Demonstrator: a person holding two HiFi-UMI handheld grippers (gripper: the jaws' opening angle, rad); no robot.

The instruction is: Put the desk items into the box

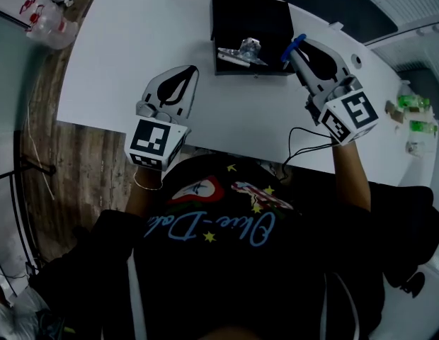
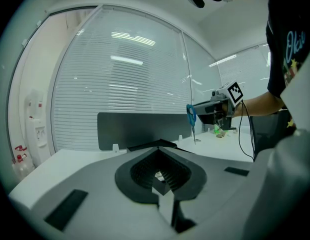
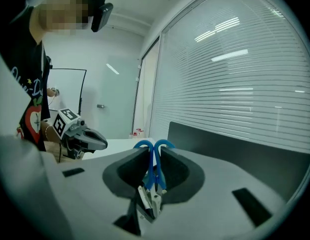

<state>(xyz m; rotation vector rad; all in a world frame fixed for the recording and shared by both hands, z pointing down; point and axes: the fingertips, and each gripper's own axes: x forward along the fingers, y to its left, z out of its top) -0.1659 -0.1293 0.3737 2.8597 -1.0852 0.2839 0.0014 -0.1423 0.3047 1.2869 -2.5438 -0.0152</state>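
You are working over a white table (image 1: 134, 41) whose near edge is running along your body and whose left edge is dropping off to a wooden floor (image 1: 49, 154). A wide bare stretch of tabletop is lying open to the left of and in front of the black box (image 1: 237, 20), which is sitting open-topped toward the table's far side, with some shiny desk items (image 1: 242, 52) already lying against its near wall. Your left gripper (image 1: 190, 73) is hovering over the bare table, near the box's near-left corner but apart from it. Its jaws are resting together with nothing between them. Your right gripper (image 1: 294, 52) is reaching in at the box's right wall, close to the near-right corner, with its black cable (image 1: 301, 144) trailing back over the table edge. Its jaws are clamping narrowly on a pair of blue-handled scissors (image 1: 296, 44), gripping the two handle loops. The left gripper view is showing the blades hanging down from the jaws toward the table. The scissors are sitting just beside the box's right rim, not yet inside it.
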